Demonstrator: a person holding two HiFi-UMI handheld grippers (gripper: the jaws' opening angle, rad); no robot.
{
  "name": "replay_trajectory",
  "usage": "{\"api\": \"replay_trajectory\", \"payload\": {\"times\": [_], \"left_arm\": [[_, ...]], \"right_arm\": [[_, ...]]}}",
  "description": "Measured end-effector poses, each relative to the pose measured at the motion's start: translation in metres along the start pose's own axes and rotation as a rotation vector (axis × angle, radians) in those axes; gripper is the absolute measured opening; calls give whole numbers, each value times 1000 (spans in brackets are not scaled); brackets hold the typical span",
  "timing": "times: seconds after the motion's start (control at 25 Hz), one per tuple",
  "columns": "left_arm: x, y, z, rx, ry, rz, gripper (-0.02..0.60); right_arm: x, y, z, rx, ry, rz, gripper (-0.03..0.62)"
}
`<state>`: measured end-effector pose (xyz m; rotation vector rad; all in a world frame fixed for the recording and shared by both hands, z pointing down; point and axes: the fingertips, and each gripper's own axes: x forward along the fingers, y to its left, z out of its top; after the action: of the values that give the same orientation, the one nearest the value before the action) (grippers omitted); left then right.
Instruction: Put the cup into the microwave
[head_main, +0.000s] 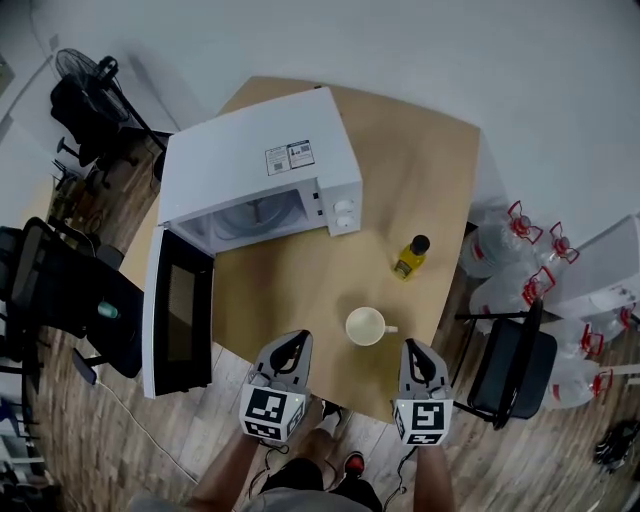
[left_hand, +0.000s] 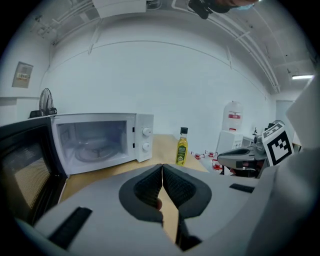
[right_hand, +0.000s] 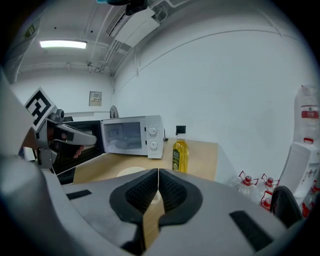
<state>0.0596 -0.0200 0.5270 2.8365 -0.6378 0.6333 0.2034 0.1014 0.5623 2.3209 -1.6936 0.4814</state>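
A cream cup (head_main: 366, 326) stands near the front edge of the wooden table (head_main: 420, 170), its handle pointing right. The white microwave (head_main: 258, 170) sits at the back left with its door (head_main: 180, 312) swung open toward me. My left gripper (head_main: 293, 343) hovers just left of the cup and my right gripper (head_main: 415, 350) just right of it; both are shut and empty. In the right gripper view the cup's rim (right_hand: 131, 171) peeks out over my shut right gripper (right_hand: 158, 171). The left gripper (left_hand: 162, 165) faces the microwave (left_hand: 100, 142); no cup shows there.
A yellow oil bottle (head_main: 411, 256) stands behind the cup, right of the microwave. Several water jugs (head_main: 500, 255) and a black chair (head_main: 510, 365) sit off the table's right side. An office chair (head_main: 70, 290) and a fan (head_main: 85, 70) are at the left.
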Motion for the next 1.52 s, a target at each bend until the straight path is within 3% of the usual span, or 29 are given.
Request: {"api": "replay_trajectory", "payload": {"times": [0.24, 0.4, 0.52, 0.92, 1.04, 1.52], "left_arm": [[21, 7, -20, -4, 42, 2, 25], [26, 6, -29, -12, 61, 3, 25], [28, 7, -34, -19, 68, 4, 25], [34, 14, -52, -24, 96, 13, 25], [35, 16, -54, -23, 96, 11, 25], [33, 31, -46, -34, 76, 28, 25]], "right_arm": [[23, -1, -27, 22, 51, 38, 20], [34, 3, -44, 19, 98, 71, 97], [42, 6, -55, -10, 124, 73, 115], [66, 5, -66, -45, 130, 37, 115], [70, 3, -67, -64, 137, 11, 48], [74, 4, -50, -61, 111, -2, 32]]}}
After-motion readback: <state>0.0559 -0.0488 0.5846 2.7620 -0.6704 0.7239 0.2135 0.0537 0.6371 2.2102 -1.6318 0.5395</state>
